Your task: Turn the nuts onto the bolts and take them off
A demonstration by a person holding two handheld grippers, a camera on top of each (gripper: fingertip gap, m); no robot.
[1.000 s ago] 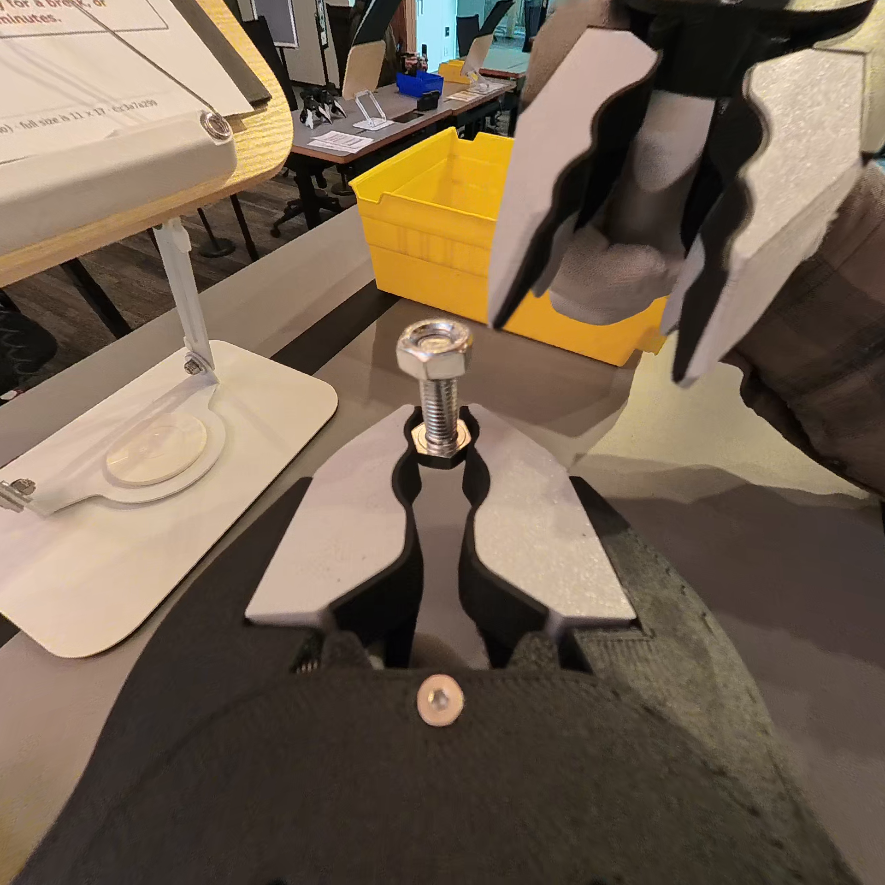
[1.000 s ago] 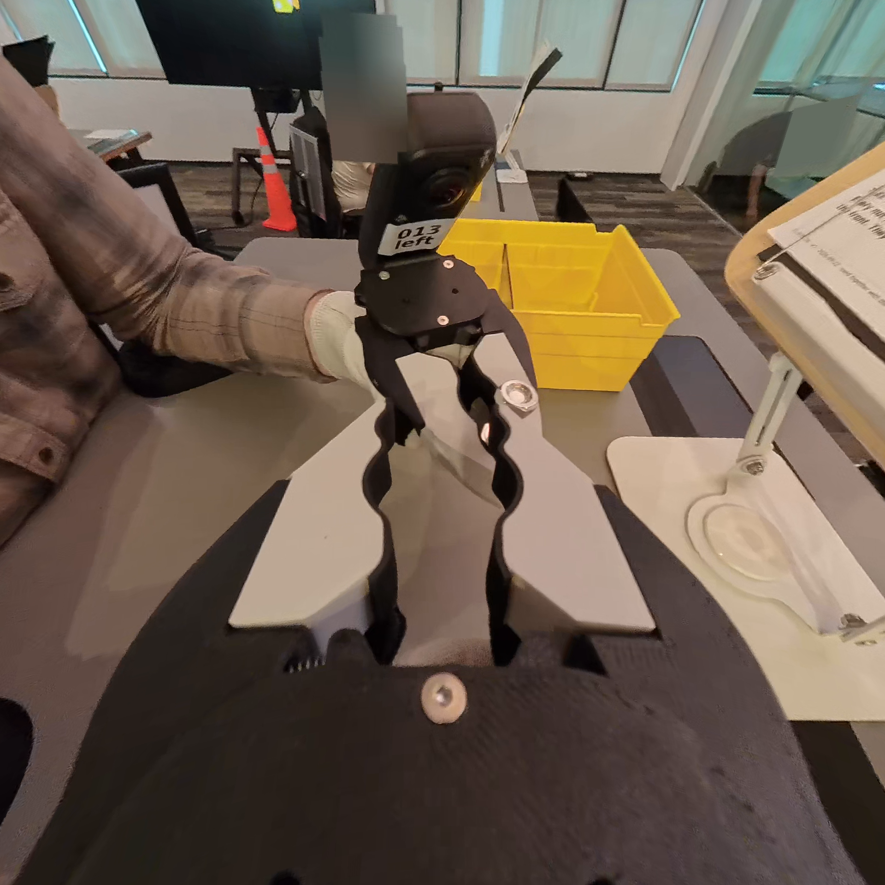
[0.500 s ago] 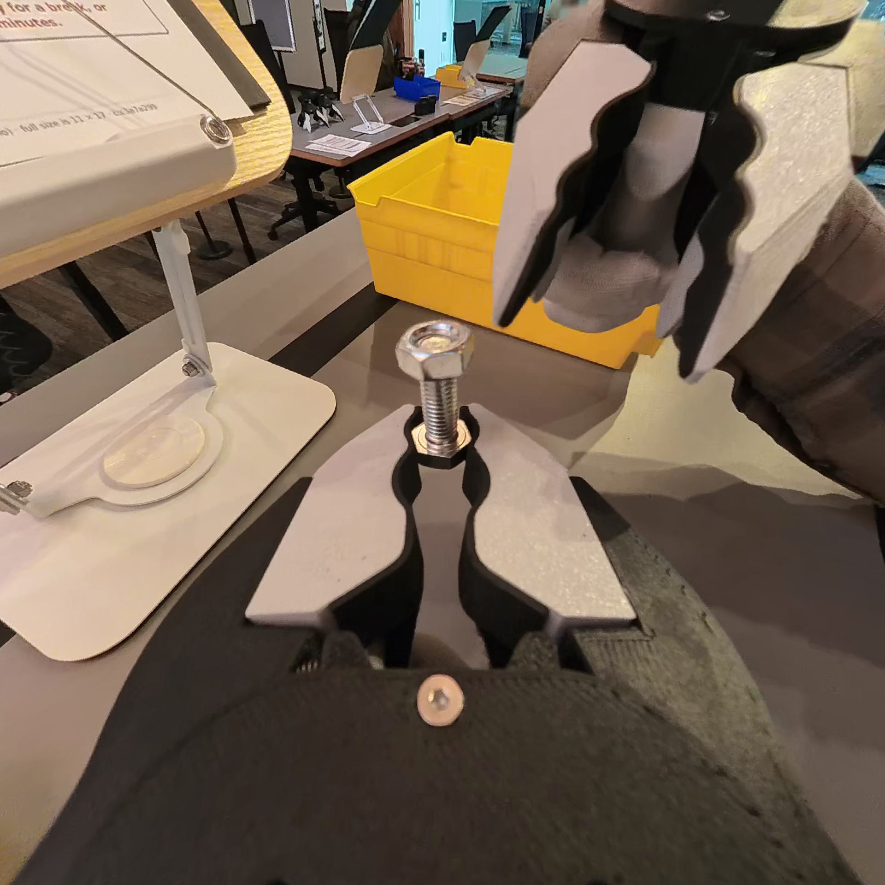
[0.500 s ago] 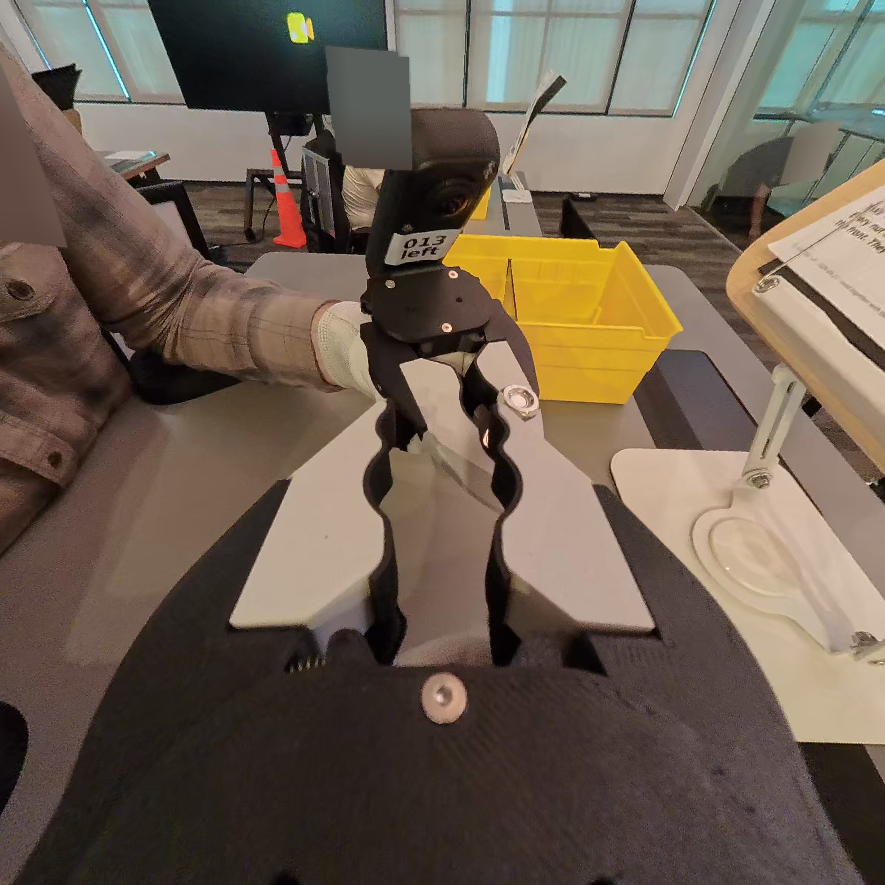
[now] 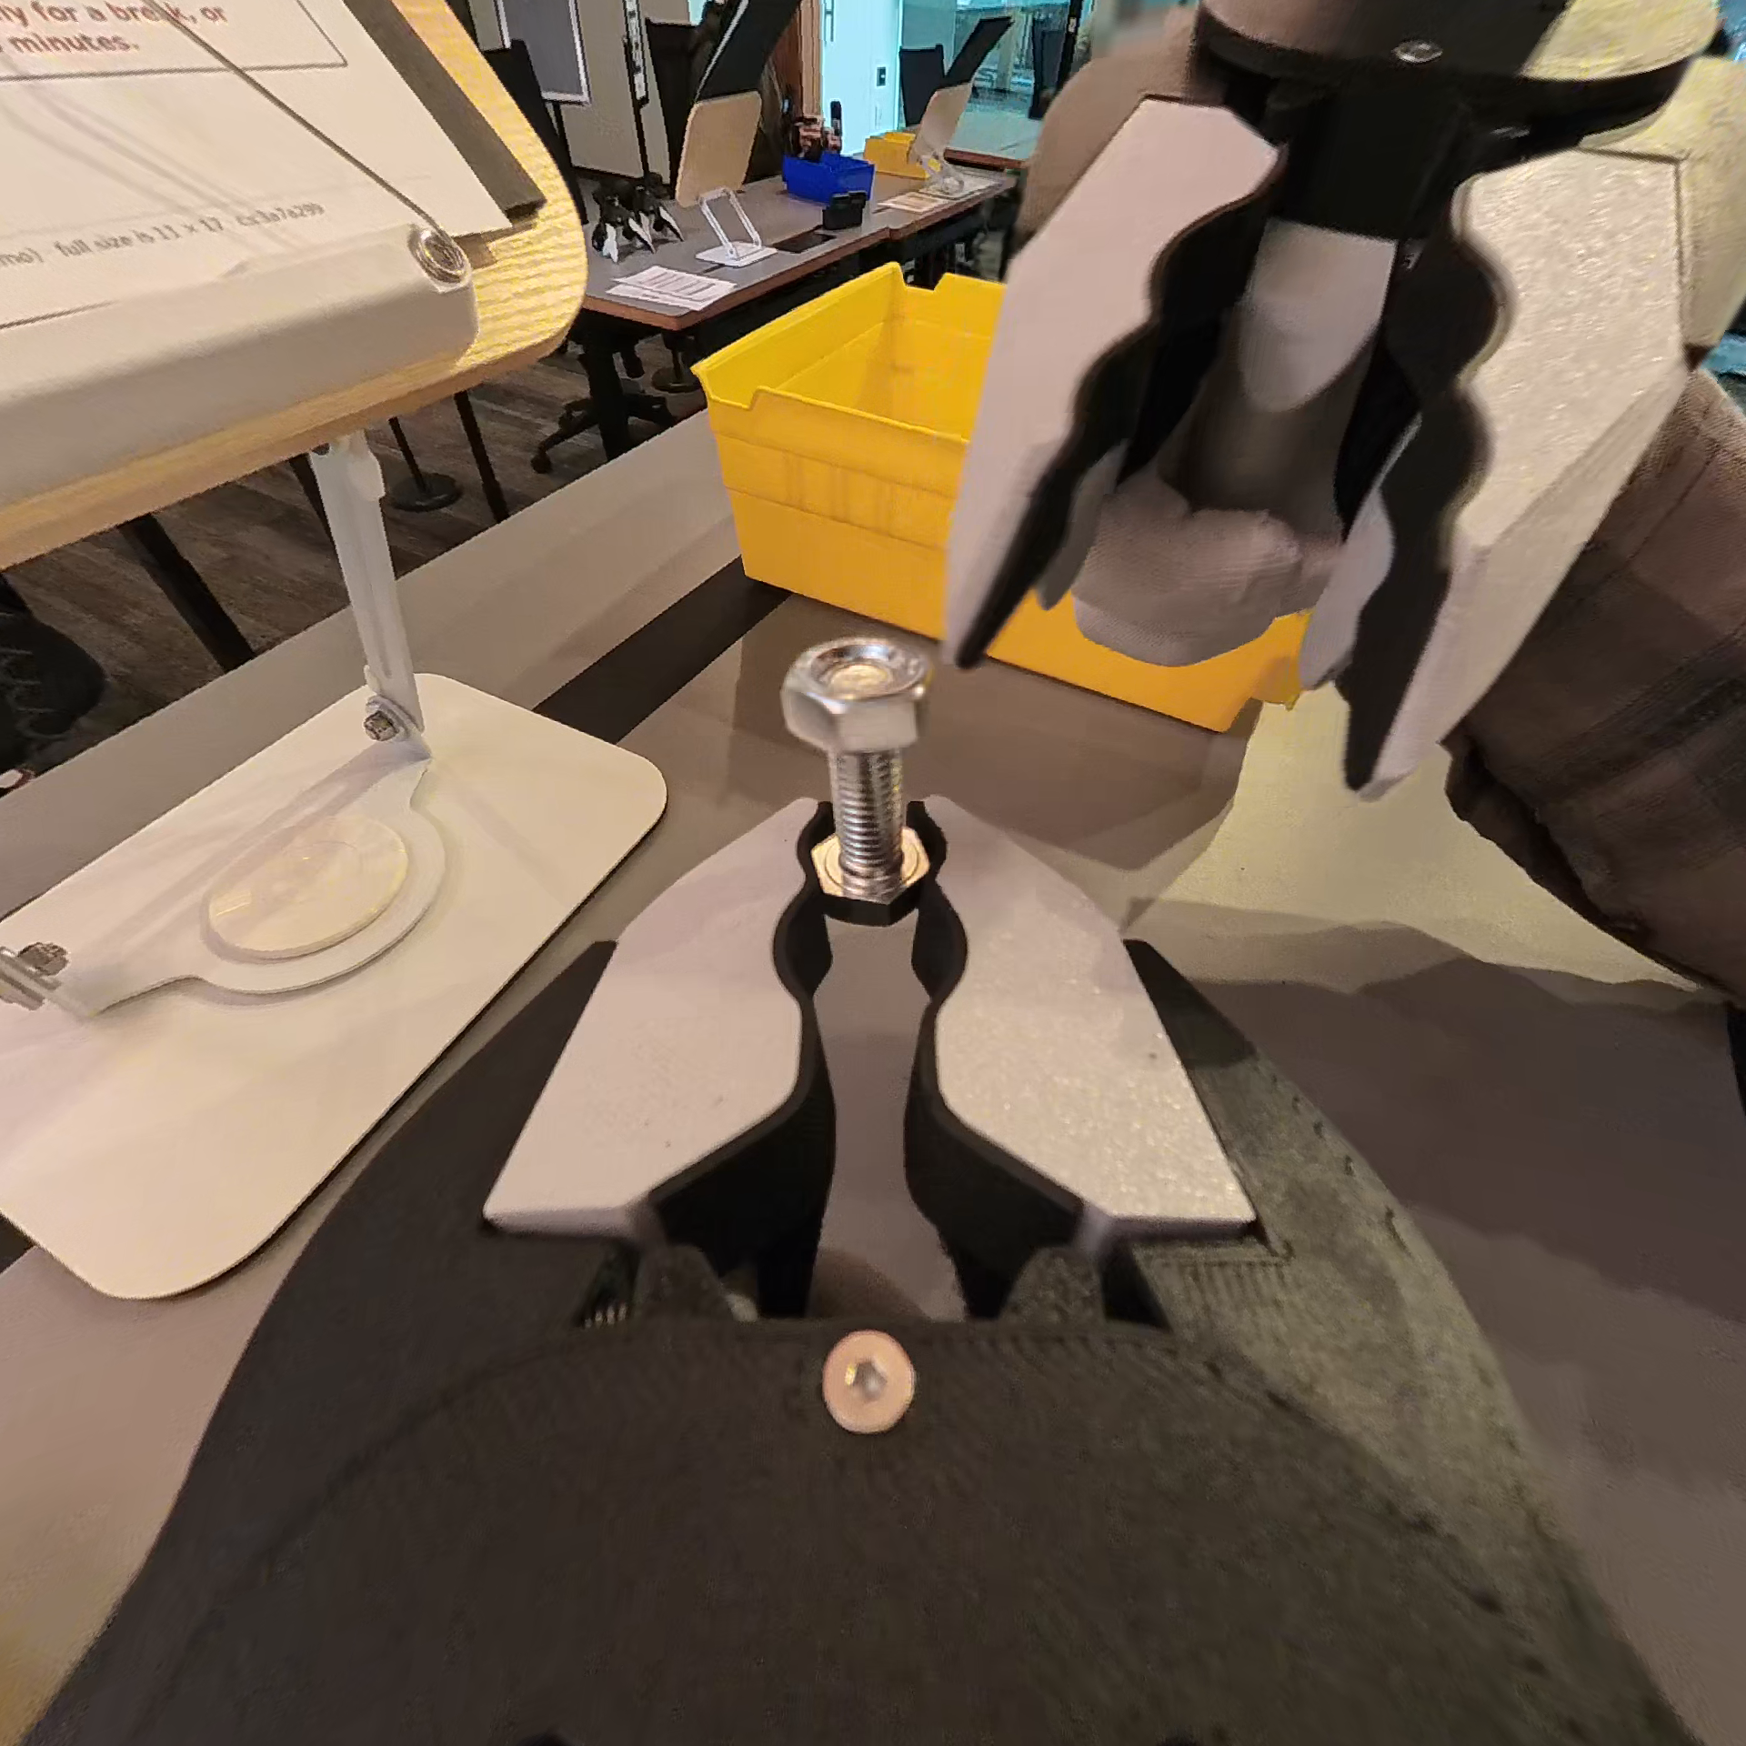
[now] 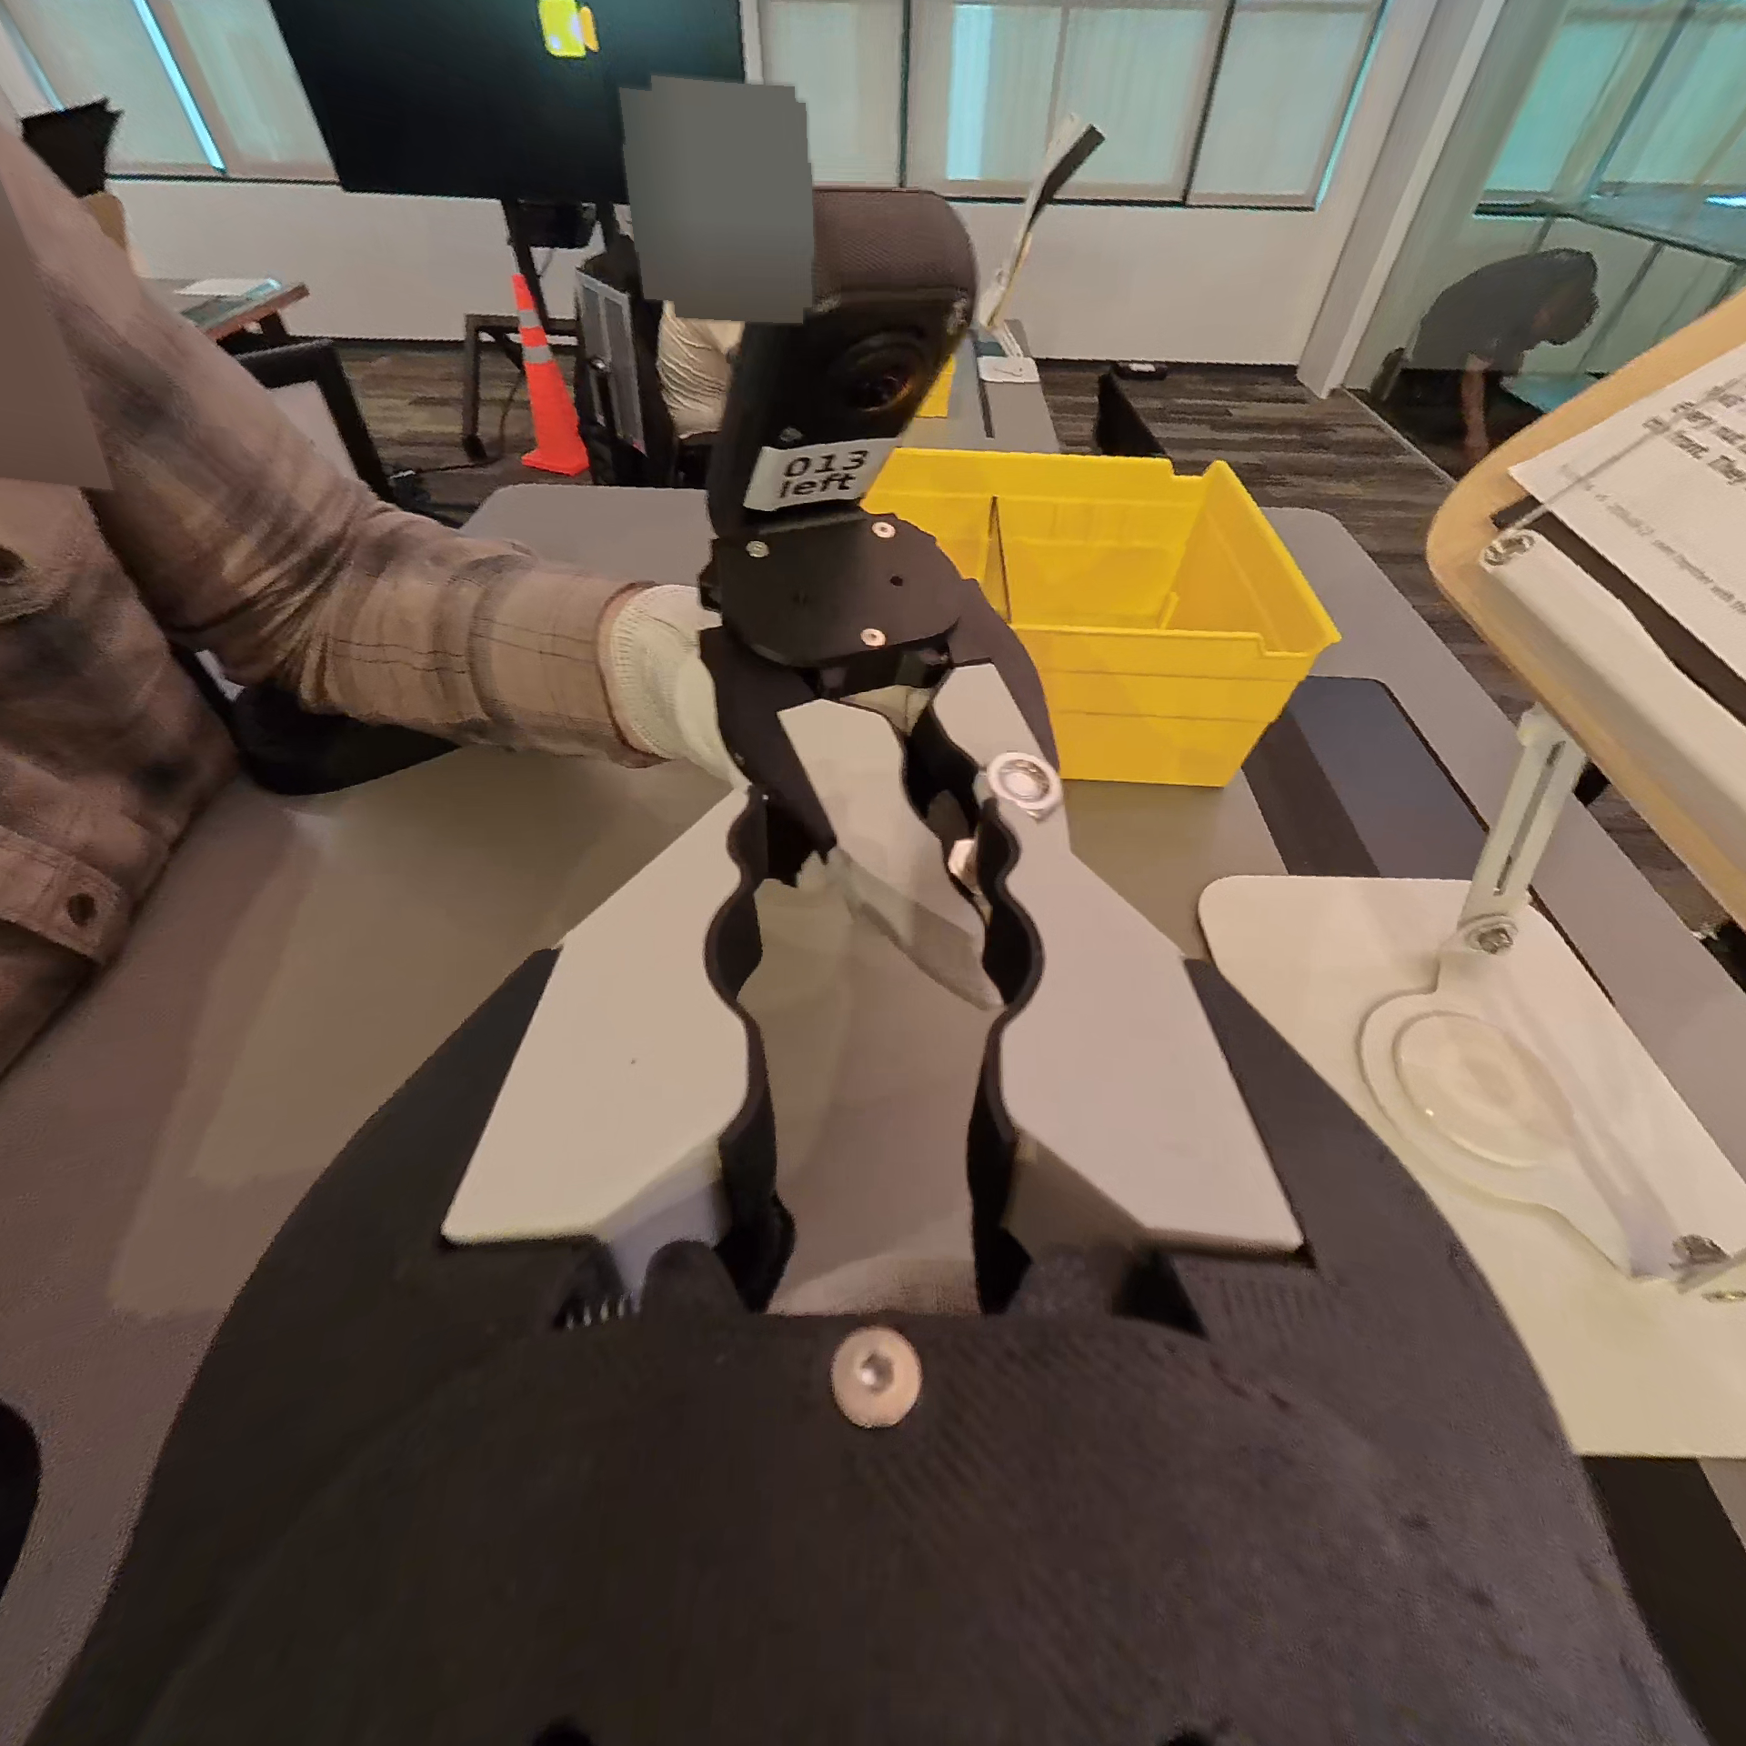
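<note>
My left gripper clamps the nut, bolt upright in it above the table. Right gripper spread, empty, near the head: center, pinch flats, twist straight.

My left gripper holds the nut; bolt stands above, bin behind, stand left.

The right gripper has come closer to the bolt. One of its open fingertips now sits just beside the bolt's head. Before, it was farther away.
</note>
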